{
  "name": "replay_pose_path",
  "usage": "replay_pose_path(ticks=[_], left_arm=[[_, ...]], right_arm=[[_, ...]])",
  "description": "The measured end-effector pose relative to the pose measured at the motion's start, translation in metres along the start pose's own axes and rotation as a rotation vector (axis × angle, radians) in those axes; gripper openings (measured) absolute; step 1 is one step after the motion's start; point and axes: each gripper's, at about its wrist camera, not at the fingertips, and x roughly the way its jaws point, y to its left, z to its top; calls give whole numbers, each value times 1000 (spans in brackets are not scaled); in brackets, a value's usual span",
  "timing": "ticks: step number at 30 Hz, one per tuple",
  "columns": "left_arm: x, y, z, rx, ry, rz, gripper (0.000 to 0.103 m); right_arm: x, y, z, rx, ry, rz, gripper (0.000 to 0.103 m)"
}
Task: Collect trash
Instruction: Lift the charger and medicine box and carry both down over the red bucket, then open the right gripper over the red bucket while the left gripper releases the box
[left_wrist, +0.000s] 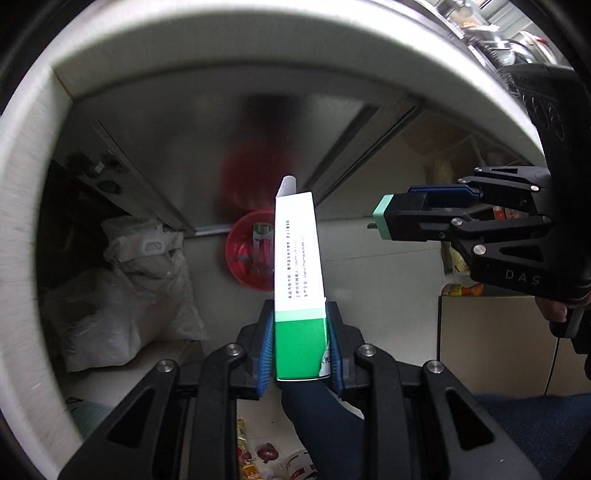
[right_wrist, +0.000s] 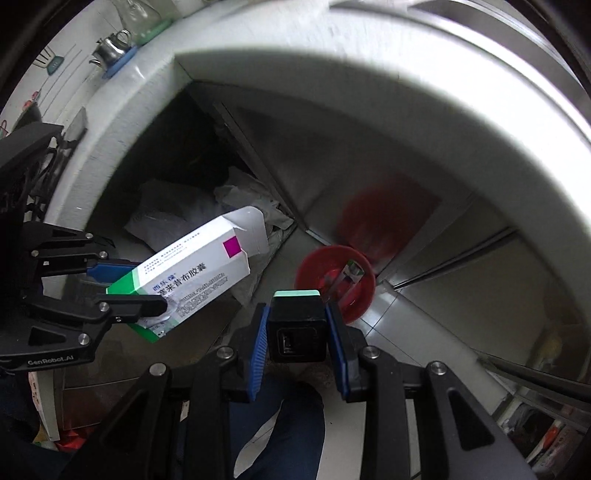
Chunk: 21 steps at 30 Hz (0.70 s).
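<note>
Open floor is seen below the white counter edge (left_wrist: 229, 44), with a red bin (left_wrist: 249, 251) at 12 o'clock. "DAS" is read on the right hand-held gripper (left_wrist: 373, 218), closed on a black block (right_wrist: 297, 328). The left hand-held gripper (left_wrist: 300, 347) is clamped on a green-white carton (left_wrist: 297, 266).

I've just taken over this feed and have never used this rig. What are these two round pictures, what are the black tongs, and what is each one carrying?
Each picture comes from a fisheye camera on one handheld tool, looking along its two fingers. A person holds both; there is no robot arm. In the left wrist view, the left tongs are shut on a green-and-white medicine box. In the right wrist view, the right tongs are shut on a small black block with a mint-green end. Ahead, on the tiled floor, sits a red bin. White plastic bags lie left.
</note>
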Motion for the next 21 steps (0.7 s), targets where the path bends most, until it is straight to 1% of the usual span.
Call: replay_pose_path(ticks=[4,7,10,16,21], left_arm=[[45,16,8,-22,32,-21,23],[79,23,13,-11,61,-26,23],[115,31,17,2,80,-31,24],[195,52,26,-11,129,-49,24],[246,65,29,-22,161,-68,24]], right_arm=[[43,-13,1,5,35,13,29],[77,-21,4,5,50,15,29],[103,-33,3,-2,55,10,29],[177,-58,-5,9,102,12,29],[214,-71,-7,29,112,35,29]])
